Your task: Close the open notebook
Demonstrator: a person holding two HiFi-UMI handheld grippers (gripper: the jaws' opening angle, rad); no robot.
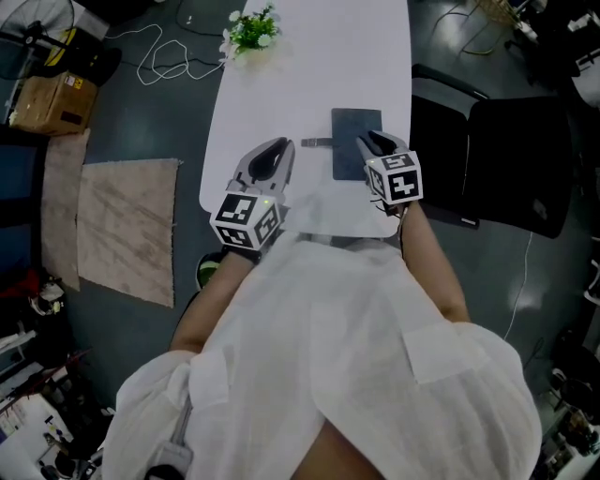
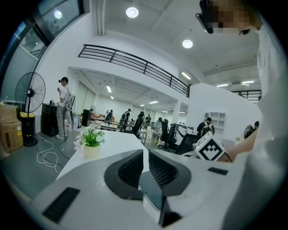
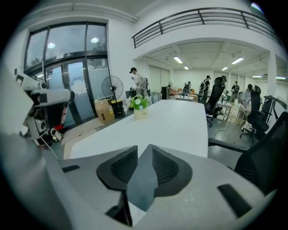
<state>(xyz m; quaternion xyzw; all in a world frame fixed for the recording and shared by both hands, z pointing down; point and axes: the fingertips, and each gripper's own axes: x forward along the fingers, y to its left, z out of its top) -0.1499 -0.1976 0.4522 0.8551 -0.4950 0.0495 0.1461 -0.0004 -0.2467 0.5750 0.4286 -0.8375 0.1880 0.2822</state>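
A potted plant (image 1: 251, 30) stands by the white tabletop's (image 1: 309, 66) left edge, toward its far end. Black office chairs (image 1: 511, 164) line the right edge. On the floor off the left edge lie a rug (image 1: 127, 230), a cardboard box (image 1: 52, 101) and a white cable (image 1: 164, 58).

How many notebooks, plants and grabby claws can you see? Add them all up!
Notebook: 1
Potted plant: 1
Grippers: 2, the left gripper and the right gripper
Total: 4
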